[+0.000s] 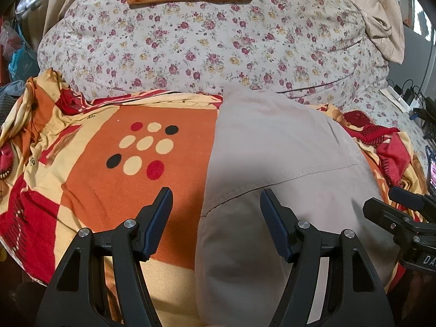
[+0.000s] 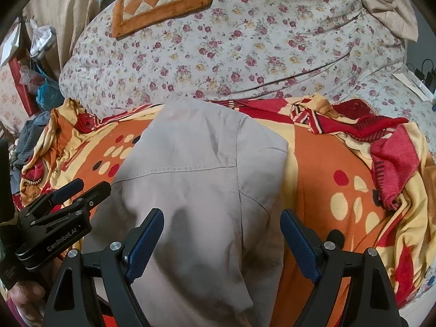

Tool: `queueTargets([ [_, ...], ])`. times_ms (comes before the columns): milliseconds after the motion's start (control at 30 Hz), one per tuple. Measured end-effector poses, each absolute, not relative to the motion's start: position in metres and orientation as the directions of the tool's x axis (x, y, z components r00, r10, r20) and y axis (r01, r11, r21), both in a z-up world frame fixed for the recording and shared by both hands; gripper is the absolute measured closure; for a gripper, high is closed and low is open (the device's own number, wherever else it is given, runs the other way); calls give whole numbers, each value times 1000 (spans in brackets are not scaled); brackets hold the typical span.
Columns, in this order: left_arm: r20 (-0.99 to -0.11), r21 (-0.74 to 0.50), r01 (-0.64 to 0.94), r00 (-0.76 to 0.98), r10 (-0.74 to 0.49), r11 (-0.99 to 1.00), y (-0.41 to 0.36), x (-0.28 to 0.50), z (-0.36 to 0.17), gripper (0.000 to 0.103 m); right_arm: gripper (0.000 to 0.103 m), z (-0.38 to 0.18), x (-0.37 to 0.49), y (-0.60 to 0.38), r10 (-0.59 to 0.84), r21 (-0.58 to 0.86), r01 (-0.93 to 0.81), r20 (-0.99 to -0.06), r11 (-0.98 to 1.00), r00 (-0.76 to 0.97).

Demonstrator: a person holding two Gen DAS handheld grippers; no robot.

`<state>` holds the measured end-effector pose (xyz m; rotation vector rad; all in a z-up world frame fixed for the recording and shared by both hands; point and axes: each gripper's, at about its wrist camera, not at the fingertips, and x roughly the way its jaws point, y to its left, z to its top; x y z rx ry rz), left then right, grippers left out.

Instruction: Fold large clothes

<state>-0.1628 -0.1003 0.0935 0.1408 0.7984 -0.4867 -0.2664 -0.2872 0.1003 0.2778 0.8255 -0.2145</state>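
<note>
Both claws hang open and empty over a beige garment (image 1: pixel 275 169) spread on the patterned blanket (image 1: pixel 90 163) of a bed: left claw (image 1: pixel 216 218) astride its 9 o'clock edge, right claw (image 2: pixel 222 241) at its 3 o'clock. Pinching matching corners should keep the fold square. Only the right view shows a hand (image 2: pixel 26 298) at 8 o'clock.

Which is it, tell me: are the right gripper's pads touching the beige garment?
Cannot tell: the right wrist view shows the right gripper open over the beige garment, contact unclear.
</note>
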Motion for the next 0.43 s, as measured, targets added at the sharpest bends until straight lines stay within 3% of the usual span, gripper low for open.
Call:
queueTargets([
  [433, -716, -103, 465, 578, -390, 879, -88, -148, 98, 36, 18, 99, -264, -293, -76, 160, 293, -753, 943, 654],
])
